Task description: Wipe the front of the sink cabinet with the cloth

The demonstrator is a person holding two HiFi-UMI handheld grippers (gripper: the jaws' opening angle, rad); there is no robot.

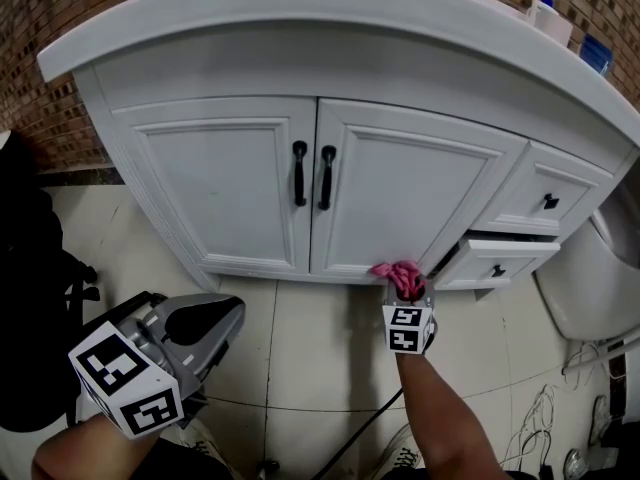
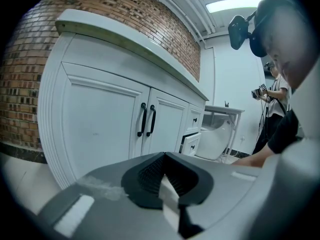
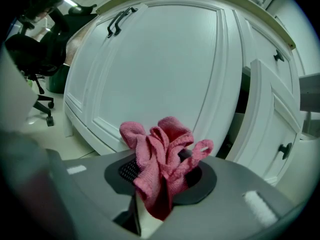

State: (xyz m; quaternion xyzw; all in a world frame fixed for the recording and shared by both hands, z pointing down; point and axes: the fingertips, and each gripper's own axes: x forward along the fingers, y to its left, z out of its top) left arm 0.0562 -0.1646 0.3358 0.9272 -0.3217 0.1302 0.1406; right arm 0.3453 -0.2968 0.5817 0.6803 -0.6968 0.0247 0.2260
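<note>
The white sink cabinet has two doors with black handles and drawers at its right. A bunched pink cloth is clamped in my right gripper, which is shut on it at the bottom edge of the right door. In the right gripper view the cloth stands up between the jaws, close to the door. My left gripper is held low at the left, away from the cabinet, its jaws shut with nothing between them.
The lower right drawer stands partly open next to the cloth. A white toilet sits to the right, with cables on the tiled floor. A black office chair is at the left. Bottles stand on the countertop.
</note>
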